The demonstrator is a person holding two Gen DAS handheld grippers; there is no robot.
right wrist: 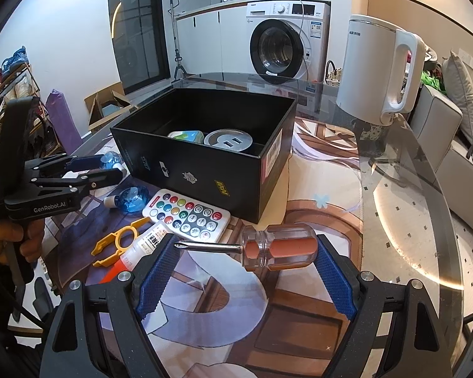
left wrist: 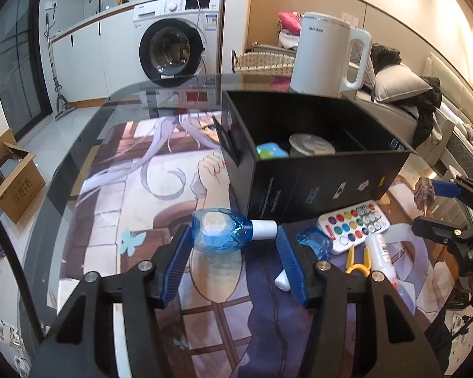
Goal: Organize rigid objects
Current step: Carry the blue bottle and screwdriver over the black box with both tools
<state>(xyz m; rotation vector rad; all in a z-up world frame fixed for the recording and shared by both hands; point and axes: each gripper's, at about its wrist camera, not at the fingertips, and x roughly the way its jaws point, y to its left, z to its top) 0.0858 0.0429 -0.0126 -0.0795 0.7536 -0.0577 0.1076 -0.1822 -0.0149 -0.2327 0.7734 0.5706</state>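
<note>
My left gripper [left wrist: 233, 233] is shut on a clear blue bottle [left wrist: 219, 231] with a white cap, held crosswise just in front of the black box [left wrist: 315, 182]. The right wrist view shows the same left gripper [right wrist: 112, 166] beside the box's left corner, with the bottle [right wrist: 110, 157] in it. My right gripper [right wrist: 246, 241] is shut on a stubby screwdriver [right wrist: 277, 247] with a clear orange handle. It is gripped lengthwise, tip on one pad and handle end on the other. The open box [right wrist: 205, 170] holds a round grey tin [right wrist: 228, 140] and a green-blue item [right wrist: 187, 135].
On the printed mat in front of the box lie a second blue bottle [right wrist: 131, 200], a white remote [right wrist: 186, 214] with coloured buttons, a yellow plastic tool [right wrist: 116, 245] and a white glue bottle [right wrist: 148, 245]. A white kettle [right wrist: 378, 69] stands behind the box on the round glass table.
</note>
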